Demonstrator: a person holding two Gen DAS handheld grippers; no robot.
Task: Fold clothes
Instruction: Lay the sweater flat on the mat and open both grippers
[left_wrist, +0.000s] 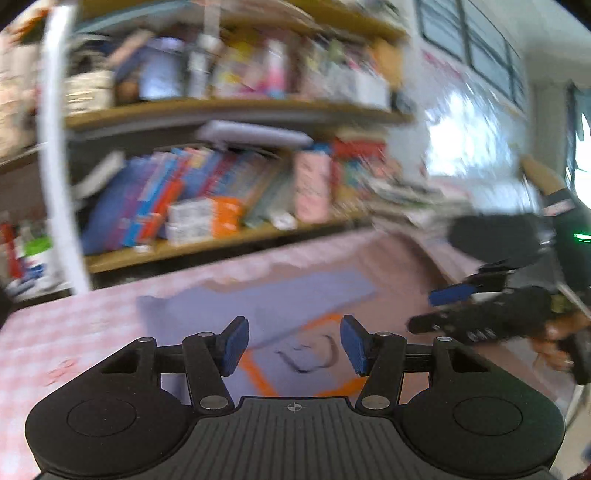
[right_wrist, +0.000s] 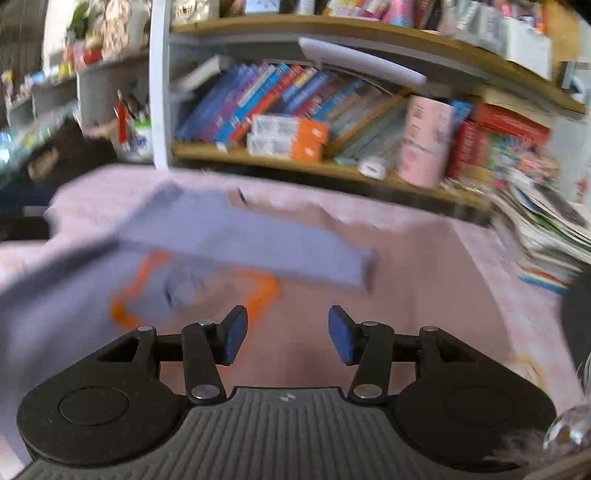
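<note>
A lavender garment (left_wrist: 266, 302) with an orange print (left_wrist: 258, 373) lies on the pink checked tablecloth (left_wrist: 74, 332), one part folded over the rest. My left gripper (left_wrist: 293, 341) hangs over the garment's near part, open, with nothing between its blue pads. In the right wrist view the garment (right_wrist: 236, 236) lies ahead and to the left, its folded band crossing the cloth (right_wrist: 424, 277). My right gripper (right_wrist: 283, 334) is open over bare tablecloth just right of the orange print (right_wrist: 258, 291) and holds nothing. The left wrist view shows the right gripper (left_wrist: 432, 310) at the right, held by a hand (left_wrist: 554, 339).
Behind the table stands a wooden bookshelf (left_wrist: 229, 236) full of books, with a pink cylinder (right_wrist: 424, 144) and orange-and-white boxes (right_wrist: 288, 136). A white post (left_wrist: 55, 147) rises at the left. A stack of magazines (right_wrist: 546, 229) sits at the table's far right.
</note>
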